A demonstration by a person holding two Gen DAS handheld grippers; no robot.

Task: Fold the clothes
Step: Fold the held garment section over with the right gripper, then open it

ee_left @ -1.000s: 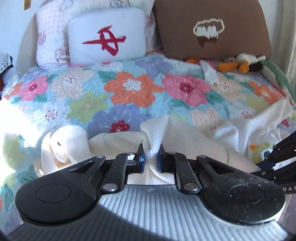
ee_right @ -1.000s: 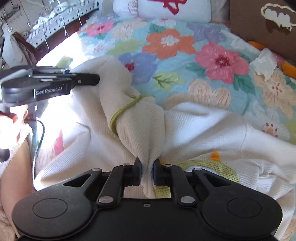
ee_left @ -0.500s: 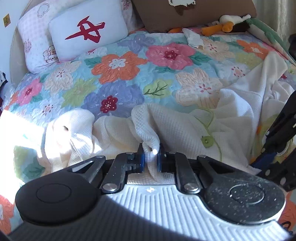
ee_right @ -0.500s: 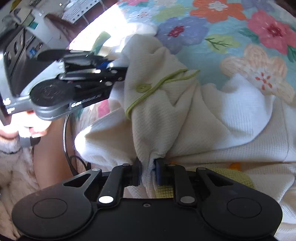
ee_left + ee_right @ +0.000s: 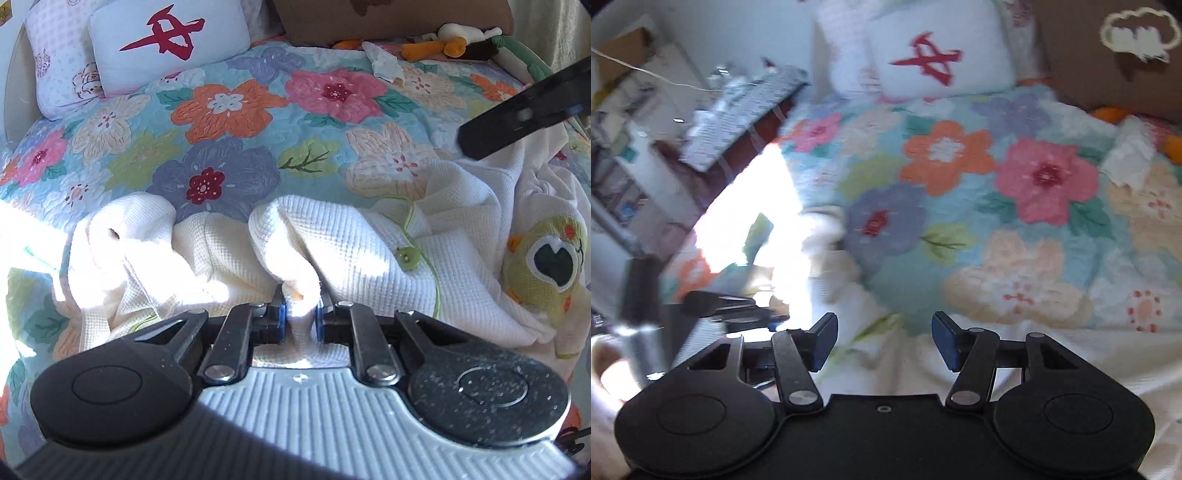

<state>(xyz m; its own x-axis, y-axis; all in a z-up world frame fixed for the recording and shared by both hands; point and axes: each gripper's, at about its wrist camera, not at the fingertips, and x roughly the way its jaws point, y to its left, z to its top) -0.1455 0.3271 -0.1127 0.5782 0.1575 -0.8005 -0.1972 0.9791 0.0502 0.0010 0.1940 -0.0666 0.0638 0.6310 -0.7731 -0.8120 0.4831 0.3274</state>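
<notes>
- Left gripper (image 5: 300, 319): pinching a bunched fold of cream waffle-knit garment (image 5: 369, 251), heaped along near edge of floral quilted bedspread (image 5: 236, 122).
- Right gripper (image 5: 884, 341): jaws opening, nothing between, above garment's right part.

Crumpled cream waffle-knit garment (image 5: 369, 254) lies on bed.

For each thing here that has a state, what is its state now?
Left gripper: shut on a fold of the cream garment.
Right gripper: fingers opening, nothing between them.
Cream garment: crumpled, unfolded, on the floral quilt.
Green button: unfastened.
</notes>
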